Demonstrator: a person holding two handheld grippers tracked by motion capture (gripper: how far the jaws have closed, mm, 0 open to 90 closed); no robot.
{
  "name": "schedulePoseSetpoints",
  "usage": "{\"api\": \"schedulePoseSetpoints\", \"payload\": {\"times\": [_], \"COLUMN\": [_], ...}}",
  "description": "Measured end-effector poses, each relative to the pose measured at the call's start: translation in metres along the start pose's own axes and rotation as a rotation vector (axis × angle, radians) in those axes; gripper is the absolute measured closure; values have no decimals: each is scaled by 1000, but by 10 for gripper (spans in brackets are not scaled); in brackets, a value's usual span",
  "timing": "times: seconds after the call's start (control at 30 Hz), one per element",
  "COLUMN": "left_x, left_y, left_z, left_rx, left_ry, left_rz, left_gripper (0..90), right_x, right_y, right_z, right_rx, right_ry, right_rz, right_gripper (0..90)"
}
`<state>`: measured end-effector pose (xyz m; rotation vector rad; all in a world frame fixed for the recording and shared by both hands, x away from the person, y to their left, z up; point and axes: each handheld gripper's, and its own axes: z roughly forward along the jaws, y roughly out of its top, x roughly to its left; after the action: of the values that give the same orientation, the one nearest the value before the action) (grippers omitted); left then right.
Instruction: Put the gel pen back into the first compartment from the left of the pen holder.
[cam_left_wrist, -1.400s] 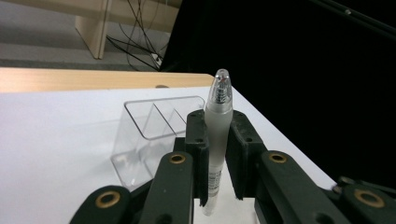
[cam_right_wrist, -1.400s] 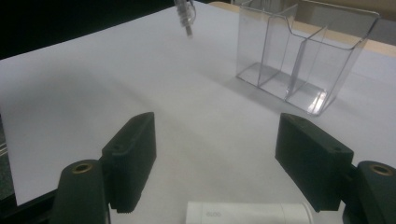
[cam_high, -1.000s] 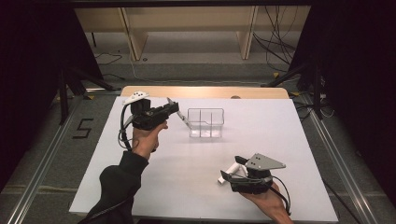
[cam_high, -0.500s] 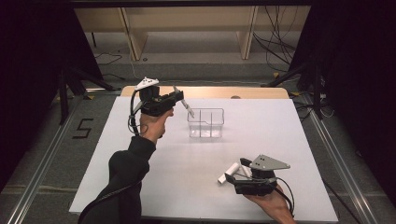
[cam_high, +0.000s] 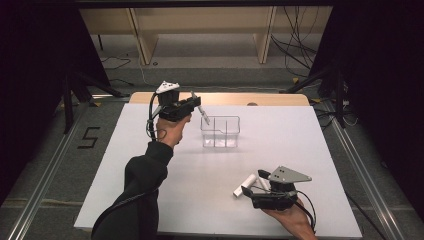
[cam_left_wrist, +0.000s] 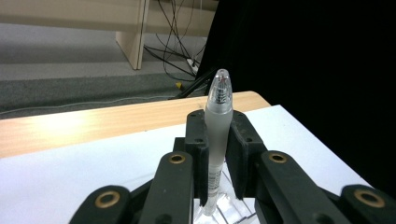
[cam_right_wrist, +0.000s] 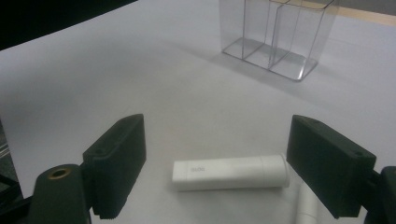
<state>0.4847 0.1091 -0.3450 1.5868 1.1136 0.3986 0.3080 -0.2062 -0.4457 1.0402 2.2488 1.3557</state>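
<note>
A frosted white pen (cam_left_wrist: 218, 126) stands upright between the jaws of my left gripper (cam_left_wrist: 218, 122), which is shut on it. In the high view my left gripper (cam_high: 196, 105) holds the pen (cam_high: 202, 114) tilted over the left end of a clear divided organizer (cam_high: 221, 132). The organizer (cam_left_wrist: 233, 211) shows just under the pen's lower end. My right gripper (cam_right_wrist: 222, 140) is open and its jaws have just been opening. A white stick (cam_right_wrist: 229, 172) lies on the table between them, untouched. A second white stick (cam_right_wrist: 306, 205) lies beside the right jaw.
The white table top (cam_high: 210, 170) ends at a wooden strip (cam_high: 225, 98) along the far side. The organizer (cam_right_wrist: 280, 32) stands well beyond my right gripper (cam_high: 250, 192). Cables (cam_high: 300, 30) and shelf legs are on the floor behind.
My left hand has carried the pen away from the person and to the right, up to the organizer's left end. The right hand has stayed where it was.
</note>
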Motion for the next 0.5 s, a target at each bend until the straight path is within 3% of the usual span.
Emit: {"api": "schedulePoseSetpoints", "payload": {"times": [0.5], "left_x": [9], "left_y": [-15], "left_z": [16], "left_rx": [37], "left_ry": [33], "left_rz": [-12], "left_gripper": [799], "right_x": [1], "right_y": [0], "right_z": [0], "right_rx": [-7], "right_ry": [-4], "right_rz": [0], "right_gripper": [207]}}
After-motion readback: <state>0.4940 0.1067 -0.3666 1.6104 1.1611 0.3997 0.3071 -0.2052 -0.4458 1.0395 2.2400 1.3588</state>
